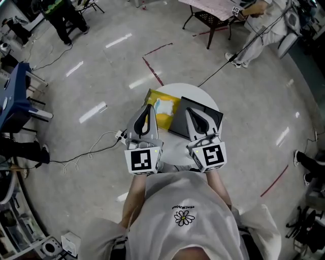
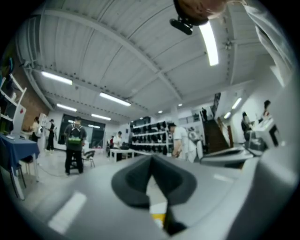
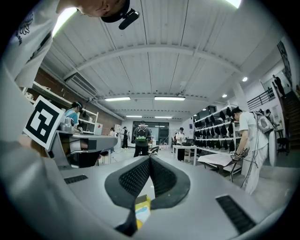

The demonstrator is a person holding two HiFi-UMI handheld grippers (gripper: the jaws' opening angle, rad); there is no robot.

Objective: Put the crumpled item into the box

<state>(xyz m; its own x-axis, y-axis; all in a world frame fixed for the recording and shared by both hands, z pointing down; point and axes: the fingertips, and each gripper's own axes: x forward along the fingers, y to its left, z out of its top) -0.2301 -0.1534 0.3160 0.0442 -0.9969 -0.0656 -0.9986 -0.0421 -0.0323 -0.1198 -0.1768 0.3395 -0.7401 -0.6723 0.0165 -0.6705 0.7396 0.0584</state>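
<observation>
On the small round white table (image 1: 205, 99) stands a yellow box (image 1: 166, 118), and a crumpled white and pale blue item (image 1: 163, 106) lies at its top. I cannot tell whether the item is inside it. A dark grey flat box (image 1: 177, 122) lies to the right. My left gripper (image 1: 148, 107) hovers over the yellow box's left edge, shut and empty. My right gripper (image 1: 188, 111) hangs over the dark box, shut and empty too. Both gripper views look out level into the room, each with a scrap of yellow (image 2: 158, 218) (image 3: 142, 206) below the closed jaws.
A white cable and plug (image 1: 118, 135) trail on the floor left of the table. Red tape lines (image 1: 152, 71) mark the floor beyond. A blue table (image 1: 12, 96) stands at far left, another table (image 1: 213, 10) at the top, with people around the room.
</observation>
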